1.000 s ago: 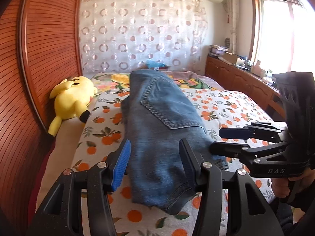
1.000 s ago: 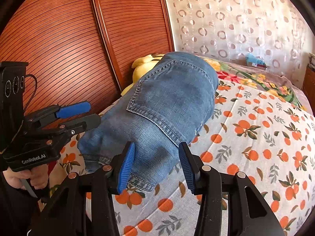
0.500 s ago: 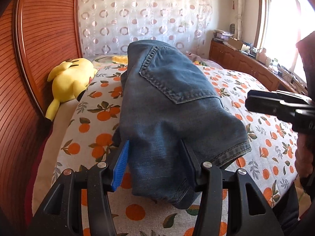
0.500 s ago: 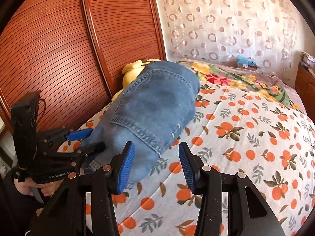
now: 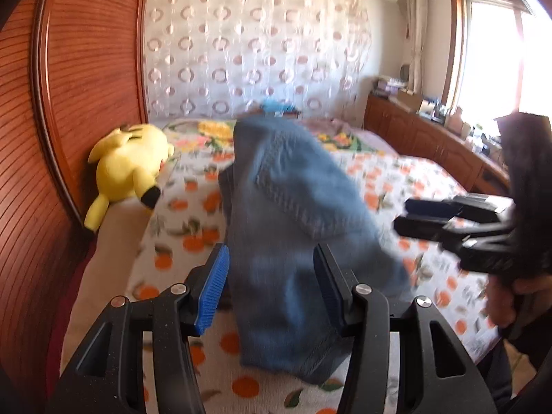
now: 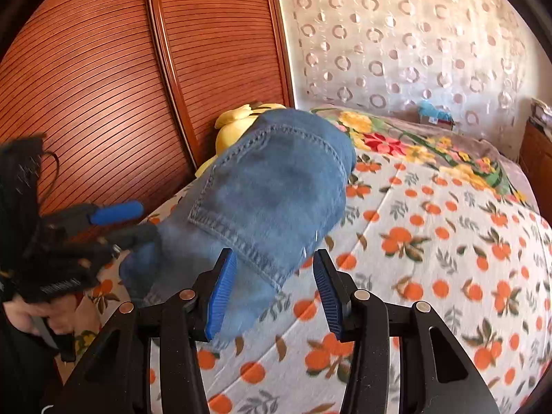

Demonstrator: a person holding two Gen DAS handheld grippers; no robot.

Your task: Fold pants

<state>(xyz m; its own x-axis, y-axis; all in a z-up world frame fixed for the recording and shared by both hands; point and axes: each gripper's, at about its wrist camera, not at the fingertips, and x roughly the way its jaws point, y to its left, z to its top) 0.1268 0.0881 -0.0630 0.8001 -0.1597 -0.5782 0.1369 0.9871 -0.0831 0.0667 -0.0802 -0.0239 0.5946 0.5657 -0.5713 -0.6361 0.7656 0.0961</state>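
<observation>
The blue jeans [image 5: 286, 227] lie folded into a long bundle on the orange-print bedsheet [image 5: 386, 179], back pocket up. My left gripper [image 5: 270, 286] hovers open over their near hem, and the cloth shows behind its blue pads [image 5: 215, 283], untouched. In the right wrist view, the jeans [image 6: 276, 189] run away toward the wardrobe. There my right gripper [image 6: 275, 291] stands open over their near right corner. Each gripper also shows in the other's view: the right gripper [image 5: 403, 215] at the right edge, the left gripper [image 6: 145, 220] at the left by the hem, both open and hand-held.
A yellow plush toy [image 5: 127, 169] lies beside the slatted wooden wardrobe doors [image 6: 103, 86] to the left of the jeans. A floral blanket [image 6: 431, 148] covers the far end of the bed below a patterned curtain [image 5: 255, 51]. A wooden cabinet [image 5: 431, 145] runs under the window at the right.
The left gripper dipped close over the jeans half a second ago and has drawn back, blurring its view. The right view has shifted slightly. The jeans have not moved, and both jaws keep their width.
</observation>
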